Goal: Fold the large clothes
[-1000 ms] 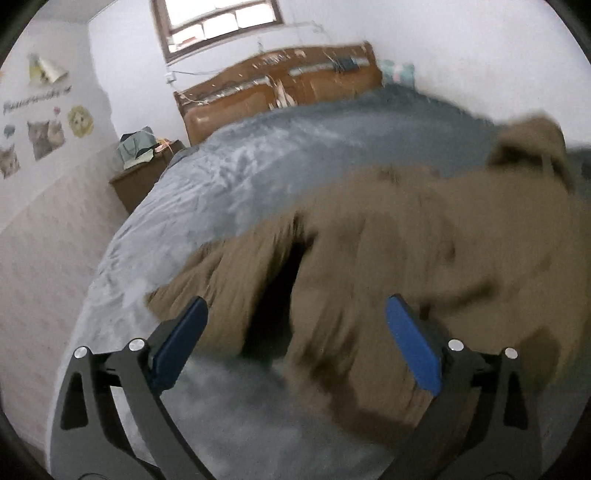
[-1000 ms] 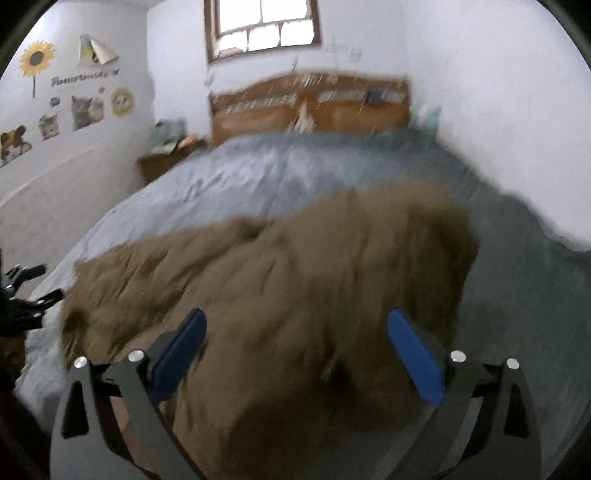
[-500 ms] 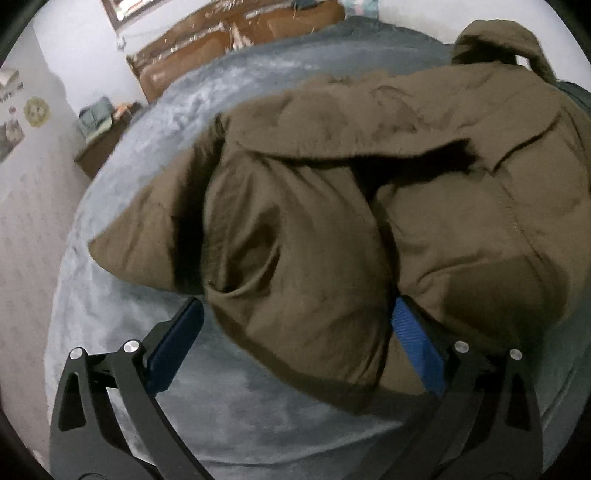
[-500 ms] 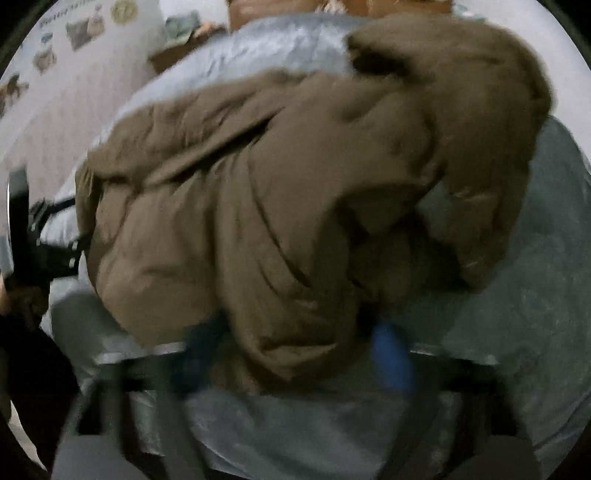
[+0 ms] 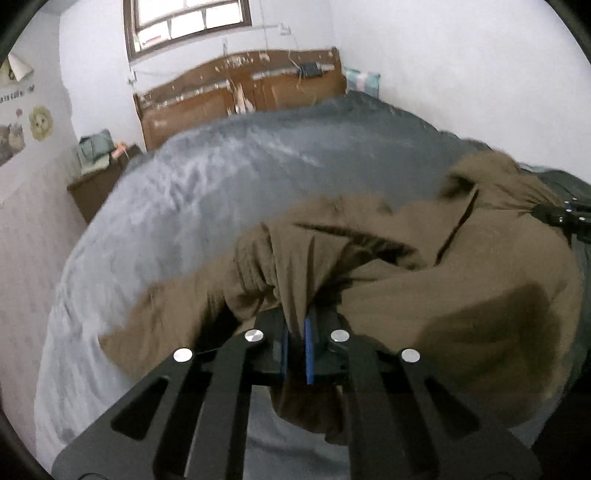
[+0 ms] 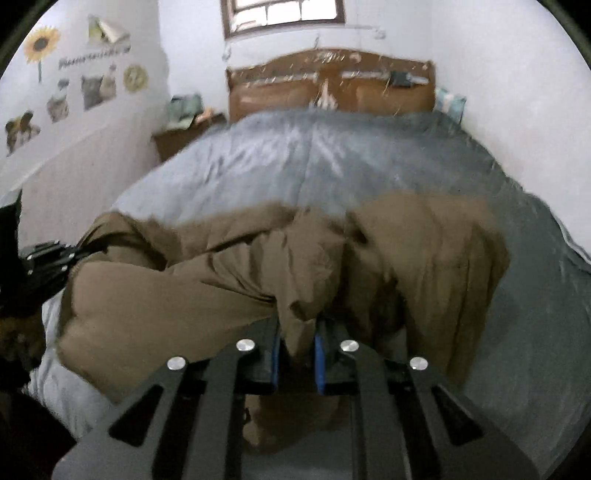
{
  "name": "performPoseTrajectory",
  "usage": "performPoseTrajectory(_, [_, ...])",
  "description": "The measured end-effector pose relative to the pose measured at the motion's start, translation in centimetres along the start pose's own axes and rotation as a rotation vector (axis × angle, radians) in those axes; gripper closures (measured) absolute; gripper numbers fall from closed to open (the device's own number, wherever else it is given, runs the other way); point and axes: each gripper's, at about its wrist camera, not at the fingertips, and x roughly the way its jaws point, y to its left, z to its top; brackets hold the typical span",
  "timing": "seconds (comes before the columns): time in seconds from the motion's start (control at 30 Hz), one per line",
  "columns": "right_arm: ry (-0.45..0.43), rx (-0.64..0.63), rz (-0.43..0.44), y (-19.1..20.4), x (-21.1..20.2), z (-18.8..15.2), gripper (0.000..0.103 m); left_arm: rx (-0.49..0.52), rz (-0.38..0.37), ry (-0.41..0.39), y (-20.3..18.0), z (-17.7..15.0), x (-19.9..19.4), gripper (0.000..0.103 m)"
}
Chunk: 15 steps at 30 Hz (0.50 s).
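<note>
A large brown coat [image 5: 424,295] lies bunched near the foot of a bed with a grey-blue cover [image 5: 221,177]. My left gripper [image 5: 295,350] is shut on a gathered fold of the coat between its blue pads. My right gripper [image 6: 297,354] is shut on another fold of the same coat [image 6: 221,280]. The right gripper also shows at the right edge of the left wrist view [image 5: 565,218], pinching the coat. The left gripper shows at the left edge of the right wrist view [image 6: 48,258].
A wooden headboard [image 6: 332,88] stands at the far end under a window [image 6: 284,14]. A bedside cabinet [image 5: 99,184] with clutter is at the far left. White walls close in on both sides, with stickers [image 6: 92,88] on the left wall.
Both grippers were open above the coat, dropped onto it, and have closed on folds of it. Both views have tilted back up, and the coat is pulled up at the gripped folds.
</note>
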Motion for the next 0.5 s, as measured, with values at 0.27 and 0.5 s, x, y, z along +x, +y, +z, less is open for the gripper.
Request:
performPoseTrajectory(0.27, [0.028, 0.058, -0.076, -2.7, 11.1, 3.4, 0.089, 0.011, 0.042, 0.06, -0.3, 3.5, 11.0, 0.097])
performPoseTrajectory(0.5, [0.119, 0.059, -0.121, -5.5, 20.5, 3.5, 0.078, 0.046, 0.047, 0.159, -1.9, 2.2, 22.0, 0.096])
